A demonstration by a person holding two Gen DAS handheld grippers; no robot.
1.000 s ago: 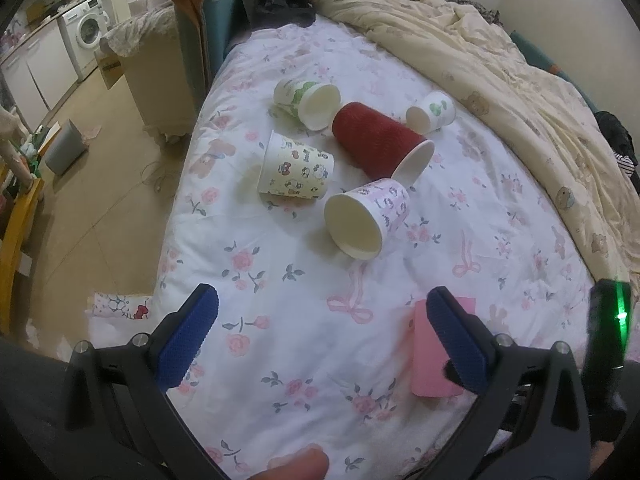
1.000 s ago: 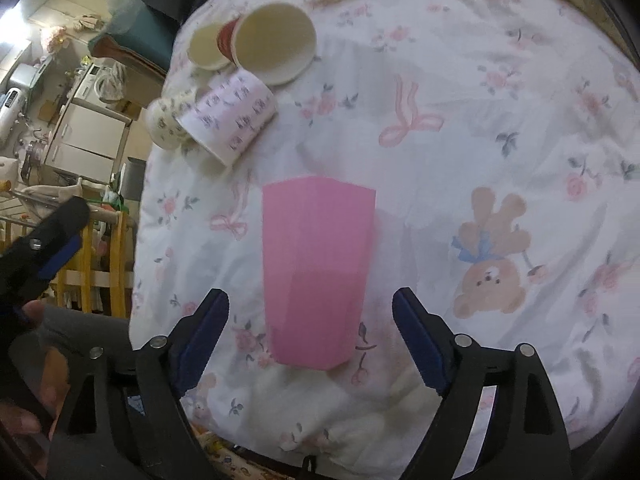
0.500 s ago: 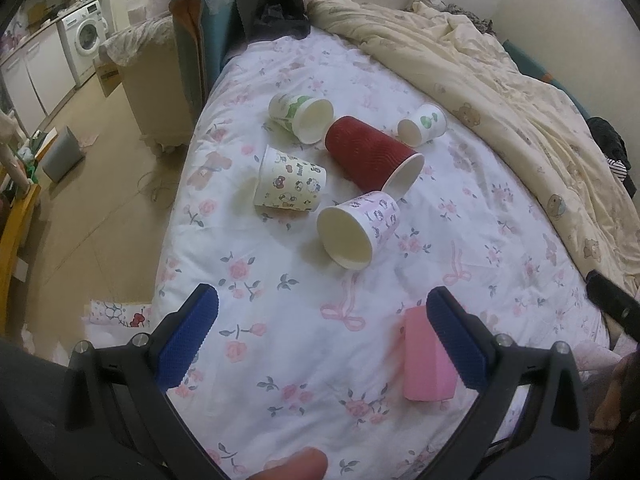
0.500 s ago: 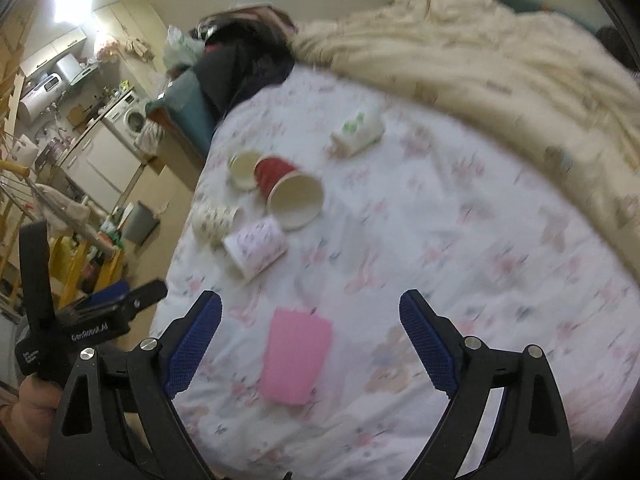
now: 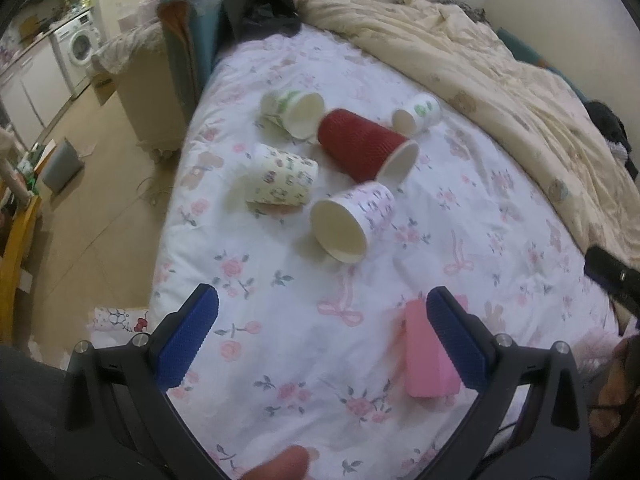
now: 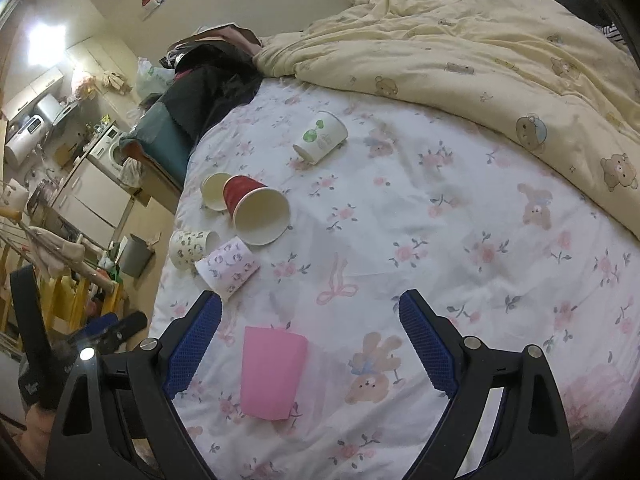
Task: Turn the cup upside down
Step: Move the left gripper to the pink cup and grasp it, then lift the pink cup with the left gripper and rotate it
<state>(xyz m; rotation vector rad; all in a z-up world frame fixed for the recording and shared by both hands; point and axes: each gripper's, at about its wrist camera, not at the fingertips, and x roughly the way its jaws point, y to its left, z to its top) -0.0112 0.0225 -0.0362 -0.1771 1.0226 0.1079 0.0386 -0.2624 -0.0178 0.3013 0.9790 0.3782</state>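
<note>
Right gripper [image 6: 310, 346] has lifted clear, fingers spread, released; pink plastic cup [image 6: 273, 372] stands inverted between them. Flip looks done. Left gripper [image 5: 320, 340] spread, empty.

Cream quilt [image 6: 480, 64], washing machine [image 5: 78, 46], grey bin [image 5: 62, 166].

Plain pink cup [image 6: 273, 372] between the blue-padded tool [image 6: 310, 344] fingers — ahead, a ribbed red cup [image 6: 250, 204] on the white, rose-printed bedsheet [image 6: 440, 240].

Home bedroom: bed [image 6: 460, 240], quilt [image 6: 480, 52]
</note>
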